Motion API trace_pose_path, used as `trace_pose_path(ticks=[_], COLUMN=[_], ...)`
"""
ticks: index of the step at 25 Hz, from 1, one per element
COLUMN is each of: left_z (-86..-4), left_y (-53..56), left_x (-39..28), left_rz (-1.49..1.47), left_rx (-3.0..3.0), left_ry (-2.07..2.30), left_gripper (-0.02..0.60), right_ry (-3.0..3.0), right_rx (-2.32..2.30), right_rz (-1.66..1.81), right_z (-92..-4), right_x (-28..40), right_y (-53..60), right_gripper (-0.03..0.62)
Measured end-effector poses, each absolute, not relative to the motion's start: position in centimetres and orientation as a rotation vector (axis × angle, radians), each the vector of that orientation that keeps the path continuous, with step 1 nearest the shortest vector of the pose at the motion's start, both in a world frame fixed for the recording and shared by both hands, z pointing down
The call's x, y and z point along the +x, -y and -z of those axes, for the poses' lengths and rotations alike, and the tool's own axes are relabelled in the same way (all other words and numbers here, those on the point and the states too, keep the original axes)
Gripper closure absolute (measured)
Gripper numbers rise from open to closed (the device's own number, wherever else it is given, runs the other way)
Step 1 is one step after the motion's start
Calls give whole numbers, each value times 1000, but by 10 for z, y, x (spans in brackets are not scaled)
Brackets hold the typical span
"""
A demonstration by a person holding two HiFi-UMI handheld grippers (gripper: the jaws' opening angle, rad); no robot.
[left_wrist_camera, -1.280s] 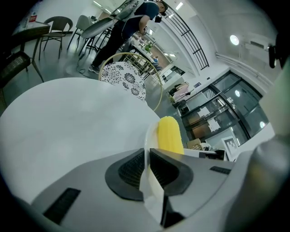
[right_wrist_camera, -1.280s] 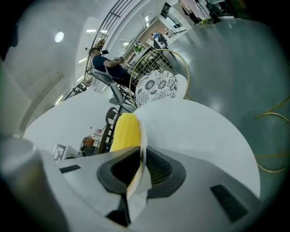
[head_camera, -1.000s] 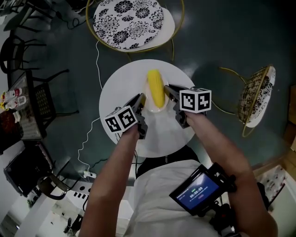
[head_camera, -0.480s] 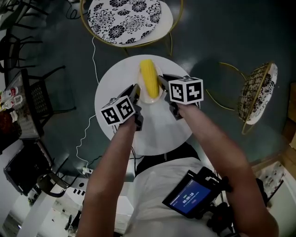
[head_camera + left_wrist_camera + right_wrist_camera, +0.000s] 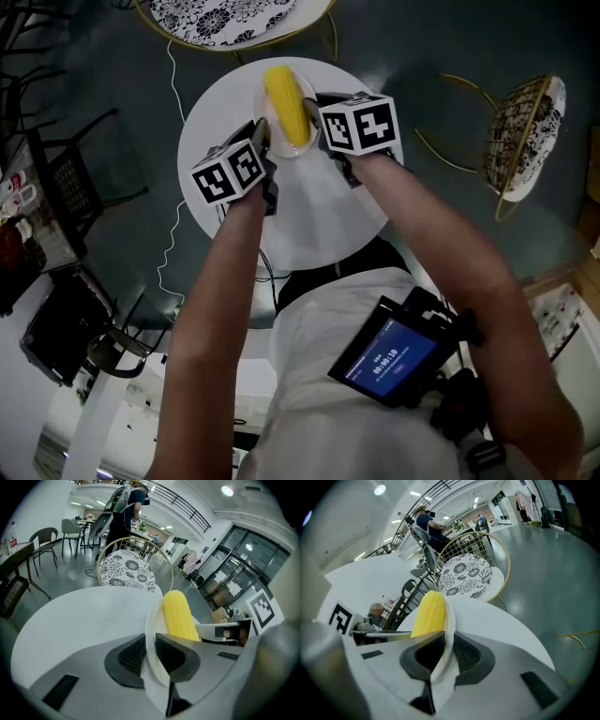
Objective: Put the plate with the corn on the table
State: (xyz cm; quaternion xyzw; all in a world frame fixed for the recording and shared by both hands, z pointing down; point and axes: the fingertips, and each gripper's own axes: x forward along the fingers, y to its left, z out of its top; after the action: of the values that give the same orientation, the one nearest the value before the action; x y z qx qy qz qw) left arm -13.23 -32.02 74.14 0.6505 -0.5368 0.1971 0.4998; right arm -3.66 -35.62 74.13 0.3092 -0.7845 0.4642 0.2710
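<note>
White round table (image 5: pixel 319 216) below, plate (image 5: pixel 284 150) held over it.
Left gripper (image 5: pixel 262 142) and right gripper (image 5: pixel 314 108) clamp opposite rims; lower level so corn (image 5: pixel 286 98) stays put.

smooth white plate (image 5: pixel 149 620), matt white table (image 5: pixel 319 225), finely ribbed corn (image 5: pixel 287 103)

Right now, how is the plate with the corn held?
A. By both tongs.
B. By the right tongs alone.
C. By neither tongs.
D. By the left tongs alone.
A: the left tongs and the right tongs are each shut on the rim of the plate, with the corn lying between them.
</note>
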Motion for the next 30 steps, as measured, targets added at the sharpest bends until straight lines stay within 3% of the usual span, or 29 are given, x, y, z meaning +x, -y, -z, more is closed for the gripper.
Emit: trace_pose_path(ticks=[23, 30], left_z=[-711, -686], left_y=[298, 288], left_x=[-160, -141], left_rz=[-404, -443], left_rx=[1618, 1730], left_ry=[1411, 1356], left_gripper=[509, 543], right_ry=[2147, 2137], right_rx=[949, 935], right_rz=[-1131, -1068], right_z=[-722, -707], right_x=[-20, -4], right_y=[363, 350], right_gripper=[543, 546])
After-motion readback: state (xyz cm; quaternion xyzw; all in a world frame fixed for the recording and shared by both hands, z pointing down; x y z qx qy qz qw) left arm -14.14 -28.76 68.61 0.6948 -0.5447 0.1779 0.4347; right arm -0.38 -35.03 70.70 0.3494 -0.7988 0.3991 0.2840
